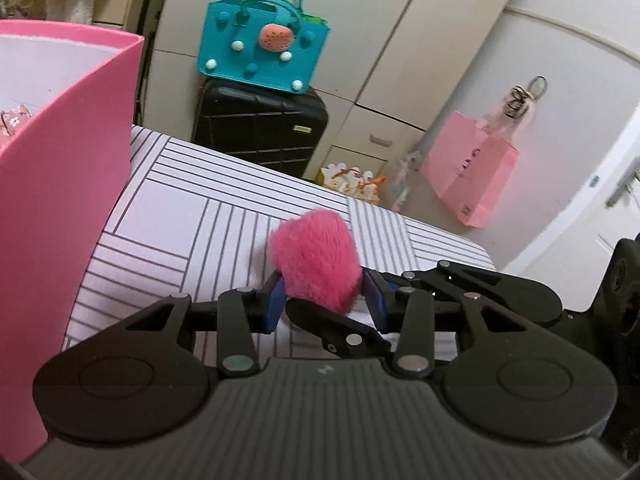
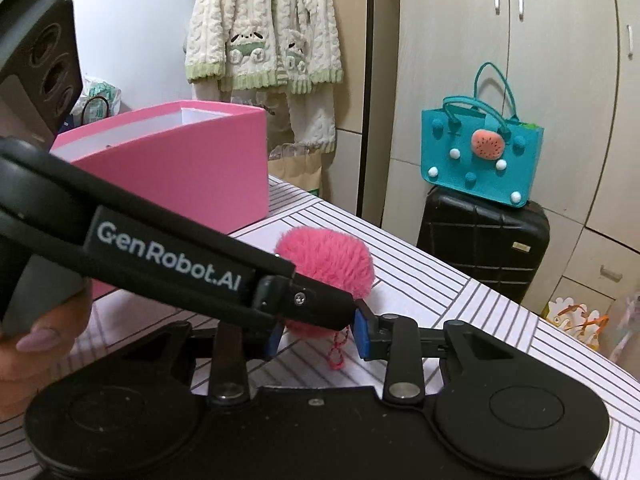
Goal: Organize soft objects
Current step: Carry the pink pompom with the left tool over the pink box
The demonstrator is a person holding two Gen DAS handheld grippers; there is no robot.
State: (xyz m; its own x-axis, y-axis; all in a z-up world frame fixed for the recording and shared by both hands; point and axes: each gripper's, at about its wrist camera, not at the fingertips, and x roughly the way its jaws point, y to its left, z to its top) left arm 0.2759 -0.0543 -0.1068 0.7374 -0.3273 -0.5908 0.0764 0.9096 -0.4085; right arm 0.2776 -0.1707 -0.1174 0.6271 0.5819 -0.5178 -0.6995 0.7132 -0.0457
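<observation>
Left gripper pinches a pink pompom — both blue pads press into the fluff low on its sides, and the ball sticks up above the fingers. The pompom is over the striped tabletop, near its far edge; whether it touches the cloth, cannot tell.

From the right wrist view the same pompom sits between the right gripper fingers too, with the left gripper crossing in front from the left, "GenRobot.AI" printed on its side. Right pads flank the bottom of the ball and a pink cord loop dangling under it. Right jaws look narrow, but whether they actually squeeze the fluff — cannot tell, since the left finger hides the contact.

Pink box stands open on the table just left of the pompom, white inside; in the left view its wall fills the left edge.

Beyond the table: teal bag atop a black suitcase, a knit cardigan hanging on the wall, and a pink paper bag hung at right.
</observation>
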